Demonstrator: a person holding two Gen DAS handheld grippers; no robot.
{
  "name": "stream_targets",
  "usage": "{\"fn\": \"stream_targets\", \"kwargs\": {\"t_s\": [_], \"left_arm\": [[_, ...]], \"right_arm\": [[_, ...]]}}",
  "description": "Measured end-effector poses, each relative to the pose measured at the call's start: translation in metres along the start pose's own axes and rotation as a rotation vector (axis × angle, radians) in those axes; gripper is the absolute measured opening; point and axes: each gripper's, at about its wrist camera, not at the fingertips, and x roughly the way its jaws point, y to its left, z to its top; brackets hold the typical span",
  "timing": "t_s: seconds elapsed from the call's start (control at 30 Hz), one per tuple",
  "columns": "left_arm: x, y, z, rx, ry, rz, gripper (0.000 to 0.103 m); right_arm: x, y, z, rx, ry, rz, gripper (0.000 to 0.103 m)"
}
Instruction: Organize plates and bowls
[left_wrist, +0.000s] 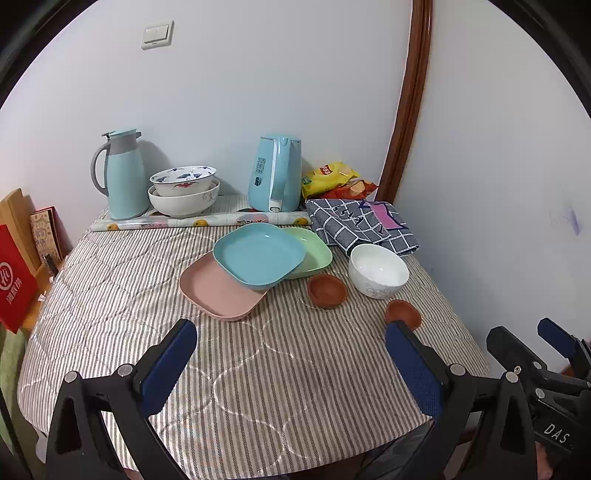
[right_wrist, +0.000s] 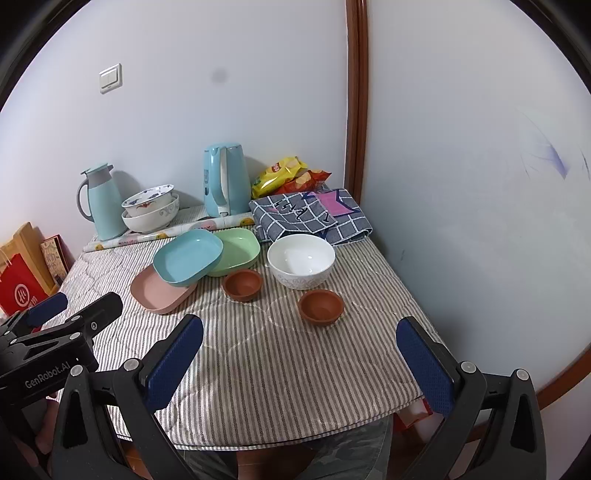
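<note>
Three square plates overlap mid-table: a blue plate (left_wrist: 258, 254) (right_wrist: 188, 256) rests on a pink plate (left_wrist: 218, 291) (right_wrist: 159, 293) and a green plate (left_wrist: 316, 249) (right_wrist: 238, 245). To their right stand a white bowl (left_wrist: 378, 269) (right_wrist: 301, 264) and two small brown bowls, one near the plates (left_wrist: 327, 290) (right_wrist: 242, 284), one nearer me (left_wrist: 403, 313) (right_wrist: 320, 306). Two patterned bowls (left_wrist: 183, 190) (right_wrist: 149, 208) sit stacked at the back. My left gripper (left_wrist: 291, 339) and right gripper (right_wrist: 301, 336) hover open above the near table edge, holding nothing.
A teal thermos jug (left_wrist: 122, 175) (right_wrist: 101, 203), a blue kettle (left_wrist: 273, 173) (right_wrist: 225, 181), snack bags (left_wrist: 332, 179) (right_wrist: 282, 173) and a folded checked cloth (left_wrist: 364, 225) (right_wrist: 310, 214) line the back. The wall bounds the striped tablecloth (left_wrist: 277, 369) on the right. A red bag (left_wrist: 13, 280) stands left.
</note>
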Motion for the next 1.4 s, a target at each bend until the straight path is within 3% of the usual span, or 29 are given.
{"fn": "stream_targets", "kwargs": {"t_s": [1.4], "left_arm": [[-0.0003,-0.0019,0.0042,0.019,-0.006,0.005,0.103]], "right_arm": [[-0.0019,-0.0008,-0.0012,0.018,-0.014,0.008,0.103]]}}
